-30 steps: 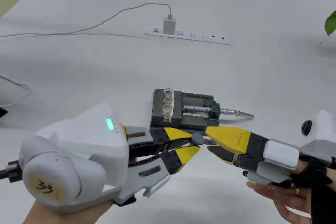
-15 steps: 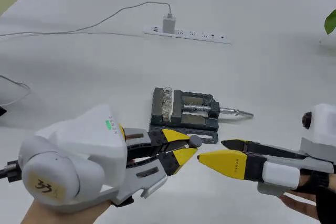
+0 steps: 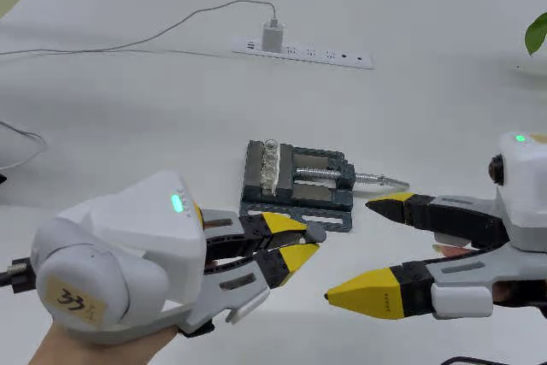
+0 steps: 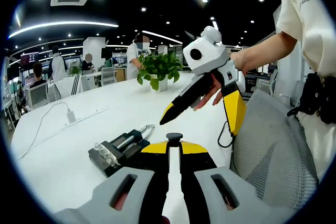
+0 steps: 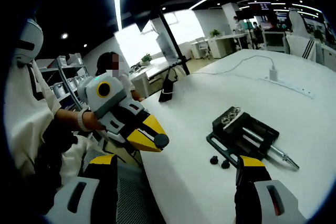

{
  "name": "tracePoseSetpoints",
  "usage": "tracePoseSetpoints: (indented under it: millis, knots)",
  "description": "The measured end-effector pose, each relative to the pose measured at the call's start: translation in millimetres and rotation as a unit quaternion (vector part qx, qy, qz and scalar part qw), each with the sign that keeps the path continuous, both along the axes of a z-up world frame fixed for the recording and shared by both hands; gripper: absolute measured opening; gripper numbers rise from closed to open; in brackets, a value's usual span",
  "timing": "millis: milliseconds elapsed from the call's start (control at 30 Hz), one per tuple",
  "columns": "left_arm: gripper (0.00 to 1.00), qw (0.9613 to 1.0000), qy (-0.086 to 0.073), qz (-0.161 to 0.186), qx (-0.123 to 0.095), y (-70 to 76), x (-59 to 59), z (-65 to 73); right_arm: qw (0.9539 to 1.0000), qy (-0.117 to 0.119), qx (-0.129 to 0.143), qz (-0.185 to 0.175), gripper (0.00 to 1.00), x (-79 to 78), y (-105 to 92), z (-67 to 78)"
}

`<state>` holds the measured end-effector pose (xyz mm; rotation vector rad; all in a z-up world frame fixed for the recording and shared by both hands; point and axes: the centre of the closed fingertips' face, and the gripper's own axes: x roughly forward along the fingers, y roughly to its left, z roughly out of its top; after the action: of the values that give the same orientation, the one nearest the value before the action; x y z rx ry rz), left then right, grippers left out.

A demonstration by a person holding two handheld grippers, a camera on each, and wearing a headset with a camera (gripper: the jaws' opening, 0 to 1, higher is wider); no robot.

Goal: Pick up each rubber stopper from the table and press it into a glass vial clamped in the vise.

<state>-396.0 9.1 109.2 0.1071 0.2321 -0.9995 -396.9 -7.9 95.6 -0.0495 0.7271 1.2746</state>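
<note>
The left gripper [image 3: 303, 241] is seen nearly closed, its yellow-tipped jaws pinched on a small dark rubber stopper [image 3: 316, 232], which is held at the very tips, above the table and just in front of the vise [image 3: 295, 181]. In the left gripper view the stopper [image 4: 174, 138] is seen standing proud of the two jaw tips; which of its ends faces outward cannot be told. The right gripper [image 3: 355, 250] is held wide apart, with nothing between its jaws and nothing touched by them; it is raised above the table, to the right of the left gripper. The vise is laid flat with its long axis running across the head view, its screw handle [image 3: 385, 182] pointed to the right. A row of glass vials [image 3: 270, 164] is clamped upright at its left end, mouths upward. Two loose stoppers [image 5: 213, 160] are seen in the right gripper view, lying on the table just beside the vise base. The white table [image 3: 128, 108] also carries a power strip [image 3: 303, 53] with a plugged-in charger [image 3: 273, 38]. Behind, an open office with ceiling lights, seated people and a potted plant [image 4: 157, 69] is shown.
</note>
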Motion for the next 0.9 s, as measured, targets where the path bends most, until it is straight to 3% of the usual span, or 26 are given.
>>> tracePoseSetpoints:
  millis: [367,733,900]
  knots:
    - [0.03,0.9999,0.01,-0.009,0.007,-2.2,-3.8,-6.7,0.9944,-0.048,-0.057,0.075,0.8,-7.0,1.0,-1.9]
    - [0.03,0.9997,0.012,-0.017,0.014,-4.0,-6.7,-9.9,0.9878,-0.057,-0.077,0.123,0.6,-12.4,7.3,2.7]
    - [0.03,0.9995,0.014,-0.023,0.019,-5.0,-8.5,-12.5,0.9848,-0.057,-0.08,0.143,0.47,-16.5,9.5,5.0]
